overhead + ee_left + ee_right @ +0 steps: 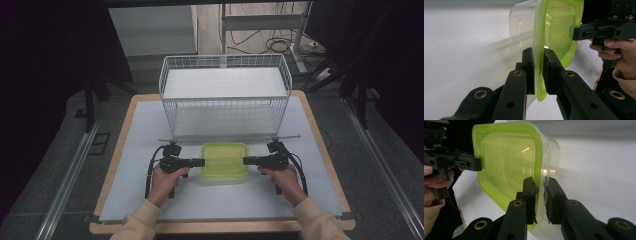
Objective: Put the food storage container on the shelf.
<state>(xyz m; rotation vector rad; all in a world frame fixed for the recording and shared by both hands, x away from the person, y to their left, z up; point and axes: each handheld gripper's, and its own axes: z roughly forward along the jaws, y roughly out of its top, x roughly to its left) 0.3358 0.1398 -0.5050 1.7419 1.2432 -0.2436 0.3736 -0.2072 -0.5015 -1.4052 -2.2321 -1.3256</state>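
Both grips done: left hand-held gripper (199, 162) and right hand-held gripper (247, 160) each clamp the green-lidded clear plastic tub's (224, 161) rim at 9 and 3 o'clock; tub not yet lifted off the counter (130, 195), white wire basket (225, 95) at 12 o'clock probably next.

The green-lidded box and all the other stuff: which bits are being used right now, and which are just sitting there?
Being used:
- box, clear with a green lid
- left gripper, shut on the lid's rim
- right gripper, shut on the opposite rim

Just sitting there:
- wire basket behind the box
- white mat on the table
- cables on the floor beyond
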